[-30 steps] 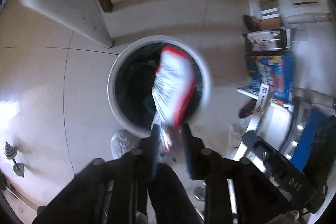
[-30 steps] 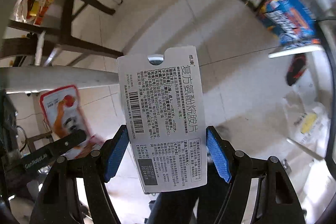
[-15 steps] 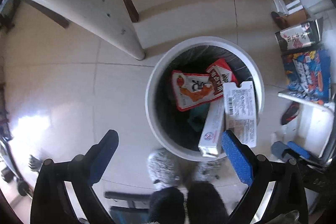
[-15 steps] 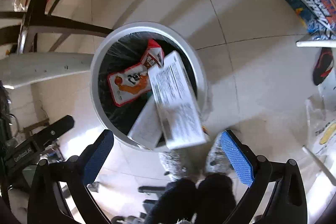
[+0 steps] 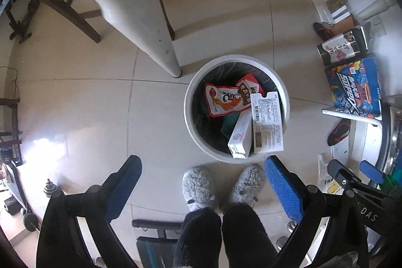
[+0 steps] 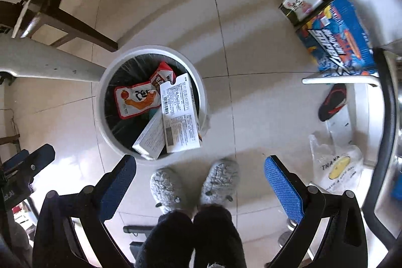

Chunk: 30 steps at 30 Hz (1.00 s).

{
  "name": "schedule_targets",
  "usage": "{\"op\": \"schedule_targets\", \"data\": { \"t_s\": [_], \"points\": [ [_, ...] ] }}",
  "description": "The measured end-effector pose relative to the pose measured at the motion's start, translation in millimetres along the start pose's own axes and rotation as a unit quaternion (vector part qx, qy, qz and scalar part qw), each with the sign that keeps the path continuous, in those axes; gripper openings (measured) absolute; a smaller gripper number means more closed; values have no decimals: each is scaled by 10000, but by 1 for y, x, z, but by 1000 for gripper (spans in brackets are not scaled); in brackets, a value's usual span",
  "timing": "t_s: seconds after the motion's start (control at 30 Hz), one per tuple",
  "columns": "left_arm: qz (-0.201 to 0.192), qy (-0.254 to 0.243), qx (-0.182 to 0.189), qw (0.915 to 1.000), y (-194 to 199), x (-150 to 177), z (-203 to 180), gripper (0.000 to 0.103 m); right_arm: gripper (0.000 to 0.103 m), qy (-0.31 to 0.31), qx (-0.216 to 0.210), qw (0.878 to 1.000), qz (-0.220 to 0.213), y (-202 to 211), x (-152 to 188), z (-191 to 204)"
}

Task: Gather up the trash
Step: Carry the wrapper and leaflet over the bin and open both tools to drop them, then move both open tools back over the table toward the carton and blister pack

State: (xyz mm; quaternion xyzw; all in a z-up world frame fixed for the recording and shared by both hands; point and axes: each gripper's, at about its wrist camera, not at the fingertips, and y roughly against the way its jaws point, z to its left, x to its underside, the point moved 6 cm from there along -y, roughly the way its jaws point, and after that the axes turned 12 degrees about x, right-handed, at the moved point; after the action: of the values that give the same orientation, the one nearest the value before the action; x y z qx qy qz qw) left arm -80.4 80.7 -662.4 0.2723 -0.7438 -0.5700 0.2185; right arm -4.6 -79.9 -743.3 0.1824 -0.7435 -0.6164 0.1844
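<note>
Left gripper: jaws wide apart, nothing btwn them; we look straight down past blue pads.
Bin: white, round, dark liner, on tile floor ahead of us.
Contents: red snack pouch, white printed box leaning on rim, narrower white carton beside it.
Feet: our grey fuzzy slippers just beside bin.
Table leg: white, near bin.

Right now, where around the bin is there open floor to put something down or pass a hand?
Free: the tiles left of the trash bin, between the white table leg and the left gripper, and the tiles beyond the bin's far rim. Crowded: the right side, with the blue box, the shoe and the plastic bag; the slippers block the near edge.
</note>
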Motion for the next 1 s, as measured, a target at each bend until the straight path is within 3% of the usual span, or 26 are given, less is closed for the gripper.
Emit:
{"op": "schedule_targets", "data": {
  "t_s": [0.73,0.9,1.0],
  "points": [
    [-300,-379,87,9988,236,45,-50,100,103,11,-146,9987,-494,289,60,-51],
    [-678,-444,258,9964,294,31,-71,100,103,-138,-447,9974,-548,355,68,-61],
    [-1024,-612,134,9928,324,4,-90,100,103,-305,-632,9951,-700,391,58,-68]
  ]
}}
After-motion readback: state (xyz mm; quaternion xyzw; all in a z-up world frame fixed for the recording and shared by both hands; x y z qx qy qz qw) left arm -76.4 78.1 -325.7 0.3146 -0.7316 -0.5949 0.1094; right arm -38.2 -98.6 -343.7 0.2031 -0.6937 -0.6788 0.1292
